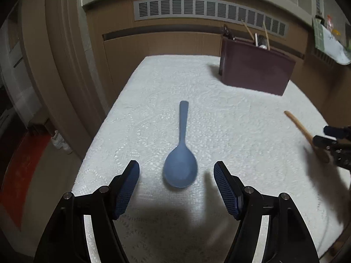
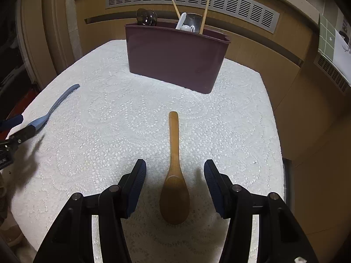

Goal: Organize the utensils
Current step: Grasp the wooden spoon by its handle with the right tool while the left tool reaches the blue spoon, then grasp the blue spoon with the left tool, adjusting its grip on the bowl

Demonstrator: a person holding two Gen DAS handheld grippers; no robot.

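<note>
A blue plastic spoon (image 1: 180, 153) lies flat on the white textured tablecloth (image 1: 241, 120), handle pointing away. My left gripper (image 1: 176, 165) hovers open over its bowl, one finger on each side, pads clear of it. A wooden spoon (image 2: 174, 175) lies on the same tablecloth (image 2: 98, 131), handle also pointing away. My right gripper (image 2: 174, 165) stands open astride that bowl without touching it. The right wrist view catches the blue spoon (image 2: 54, 107) at far left beside the left gripper (image 2: 17, 129). At the right edge of the left wrist view are the wooden spoon (image 1: 307, 133) and the right gripper (image 1: 329, 137).
A maroon utensil bin (image 2: 175, 54) stands at the table's far side, holding chopsticks (image 2: 205, 15), a white spoon and metal utensils; it also shows as the bin (image 1: 256, 70). Behind it runs a wood-panelled wall with a vent grille (image 2: 186, 2). The table's left edge drops to the floor (image 1: 33, 164).
</note>
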